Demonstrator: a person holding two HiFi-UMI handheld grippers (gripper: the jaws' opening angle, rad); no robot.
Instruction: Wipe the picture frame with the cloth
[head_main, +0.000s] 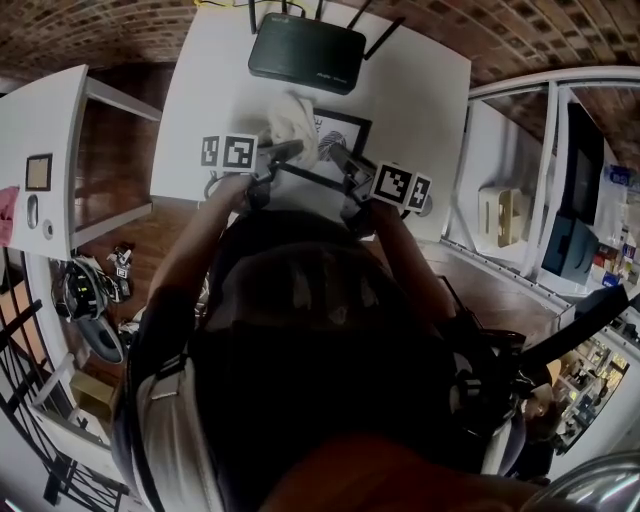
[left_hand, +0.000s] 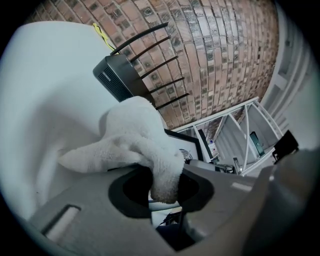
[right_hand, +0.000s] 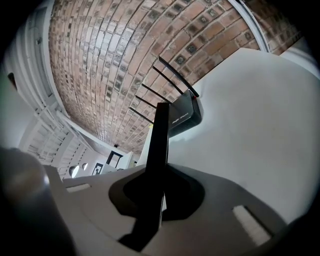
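I am pinching a fold of the white terry cloth (left_hand: 135, 135) in my left gripper (left_hand: 167, 187), and the rest is bunching just ahead of its jaws. My right gripper (right_hand: 155, 200) is clamping shut on the thin black edge of the picture frame (head_main: 345, 130), which is sitting just right of the cloth. Beyond both grippers, a black router (head_main: 305, 52) with antennas is sitting on the white table (head_main: 420, 100), with a brick wall (right_hand: 100, 60) rising behind it.

- The cloth (left_hand: 132, 132) pinched in my left gripper (left_hand: 165, 186) is white terry, nubby and soft.
- The picture frame (right_hand: 159, 145) clamped in my right gripper (right_hand: 157, 196) has a smooth black edge.
- My bench (head_main: 420, 100) is smooth matt white.
- The router (head_main: 305, 55) is matt black plastic.
- The wall (left_hand: 215, 50) is rough brick.
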